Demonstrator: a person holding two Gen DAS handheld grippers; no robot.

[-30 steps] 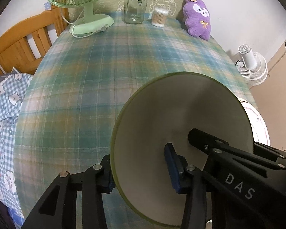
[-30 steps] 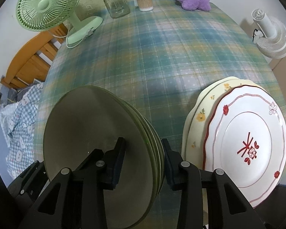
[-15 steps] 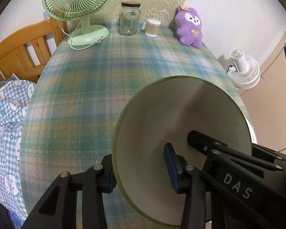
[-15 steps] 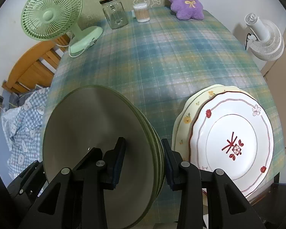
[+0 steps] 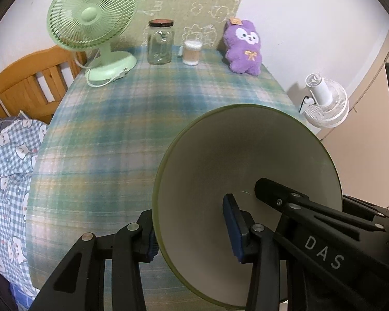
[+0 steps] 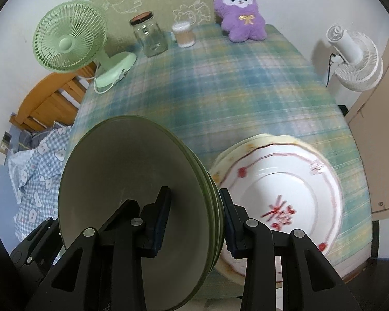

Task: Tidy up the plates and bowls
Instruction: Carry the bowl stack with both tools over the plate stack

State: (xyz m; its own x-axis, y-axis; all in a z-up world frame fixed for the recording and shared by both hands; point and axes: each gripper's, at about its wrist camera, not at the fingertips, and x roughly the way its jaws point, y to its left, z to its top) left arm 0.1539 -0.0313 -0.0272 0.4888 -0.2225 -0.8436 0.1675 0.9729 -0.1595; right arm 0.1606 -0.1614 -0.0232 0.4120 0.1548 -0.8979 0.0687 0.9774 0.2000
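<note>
While the plaid tablecloth (image 6: 220,98) spreads across the whole table, a stack of olive-green plates (image 6: 132,202) is held on edge above its near left part, faces turned left and right, rims running toward the far wall. The right gripper (image 6: 194,223) clamps that stack across its full thickness, one pad on the concave face and one on the back. In the left wrist view the left gripper (image 5: 192,230) pinches the same plates' (image 5: 246,202) rim, its left finger behind and its right finger inside the hollow; the other gripper's black body there bears white letters "DAS".

To the right of the stack, a white plate (image 6: 280,207) with a red scalloped border and a blurred red mark at its centre lies flat on a cream flowered plate (image 6: 236,150), near the table's front right corner.

Along the far edge stand a green desk fan (image 6: 70,44), a purple plush bunny (image 6: 240,13), a glass jar (image 6: 149,36) and a small cotton-swab tub (image 6: 182,35). A white fan (image 6: 355,57) stands off the table at right.
</note>
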